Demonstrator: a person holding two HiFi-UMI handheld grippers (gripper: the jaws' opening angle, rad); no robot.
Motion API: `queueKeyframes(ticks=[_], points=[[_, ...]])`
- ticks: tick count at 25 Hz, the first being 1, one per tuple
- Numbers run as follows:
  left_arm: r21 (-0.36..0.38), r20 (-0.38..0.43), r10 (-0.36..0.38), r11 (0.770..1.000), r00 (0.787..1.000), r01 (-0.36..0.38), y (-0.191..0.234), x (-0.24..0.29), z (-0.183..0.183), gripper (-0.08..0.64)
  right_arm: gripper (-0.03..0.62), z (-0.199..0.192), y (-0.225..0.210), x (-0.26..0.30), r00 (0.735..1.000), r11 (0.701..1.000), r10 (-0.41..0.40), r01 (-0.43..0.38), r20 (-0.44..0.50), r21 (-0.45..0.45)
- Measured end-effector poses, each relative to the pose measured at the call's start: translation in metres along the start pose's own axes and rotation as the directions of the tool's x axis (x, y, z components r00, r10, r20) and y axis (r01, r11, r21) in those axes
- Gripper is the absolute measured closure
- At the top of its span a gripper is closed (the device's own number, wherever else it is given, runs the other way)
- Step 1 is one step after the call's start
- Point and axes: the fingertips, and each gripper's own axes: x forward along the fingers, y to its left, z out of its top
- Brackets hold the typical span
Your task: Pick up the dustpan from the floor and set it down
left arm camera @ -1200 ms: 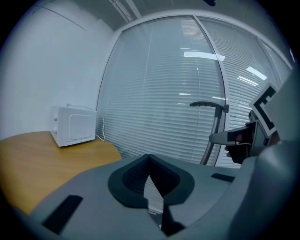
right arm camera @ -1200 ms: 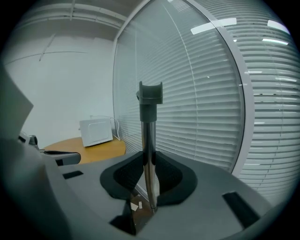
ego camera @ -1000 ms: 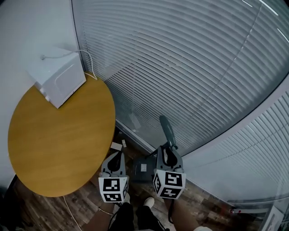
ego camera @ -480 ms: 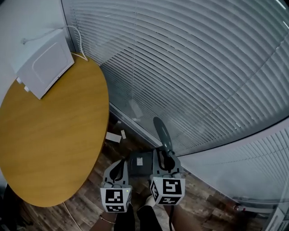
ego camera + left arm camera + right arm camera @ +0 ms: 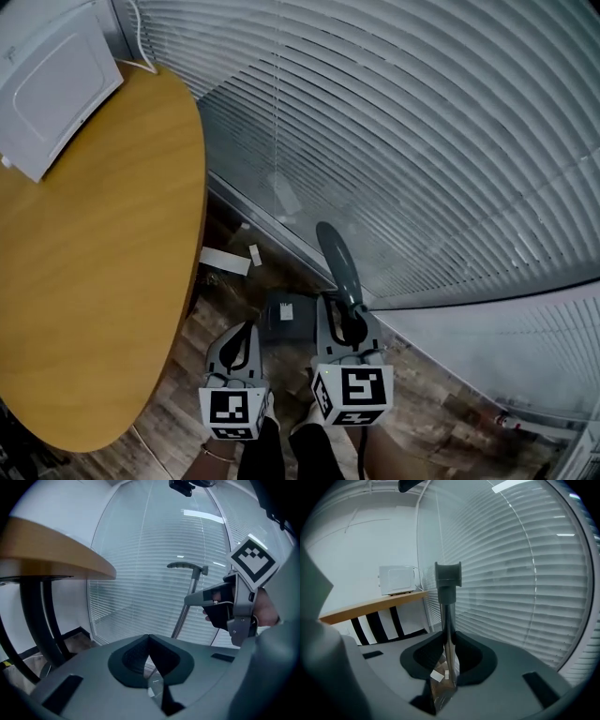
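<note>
1. Holding the dark grey plastic dustpan [image 5: 286,319] by its slim metal shaft [image 5: 448,625] in the right gripper [image 5: 349,326], with both jaws pressed against the shaft, closed only as far as the shaft allows.
2. Finding the dustpan's dark grip end [image 5: 335,255] up and ahead of that gripper, and the flat pan low and just in front of it, close to the floor. Cannot tell whether the pan touches the floor.
3. Carrying nothing in the left gripper [image 5: 246,330]: jaws closed tip to tip, just beside the right gripper and roughly level with it.
4. Standing on a dark wood-plank floor [image 5: 427,412], with two white paper scraps [image 5: 225,261] lying ahead and to the left of the left gripper, near the foot of the wall.
5. Passing a round honey-coloured wooden desk [image 5: 94,262] on black legs [image 5: 33,620], to the left of the left gripper and higher than both grippers.
6. Noting a white box-shaped appliance [image 5: 52,84] at the desk's far edge, with a white cable [image 5: 141,42] trailing behind it.
7. Facing a curved glass wall hung with white horizontal blinds [image 5: 422,141], straight ahead of both grippers and wrapping round to the right.
</note>
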Motion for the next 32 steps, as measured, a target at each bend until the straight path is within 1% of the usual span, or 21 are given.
queueKeyframes(ticks=[7,16,25,32], points=[[0.006,0.011,-0.003,1.000,1.000,0.003,0.009,0.032,0.000,0.545,0.498,-0.020,-0.007,0.029,1.000,1.000,-0.018,0.018,-0.024,0.003],[-0.005,-0.002,-0.020,1.000,1.000,0.020,0.009,0.052,0.001,0.545,0.497,-0.021,-0.014,0.047,0.999,1.000,-0.027,0.027,-0.036,0.006],[-0.013,-0.014,-0.013,1.000,1.000,0.013,0.014,0.070,-0.004,0.545,0.497,-0.024,-0.025,0.064,0.998,0.999,-0.046,0.047,-0.046,0.025],[-0.016,-0.015,-0.014,1.000,1.000,0.014,0.019,0.076,-0.003,0.545,0.497,-0.025,-0.022,0.077,0.997,0.998,-0.052,0.053,-0.052,0.022]])
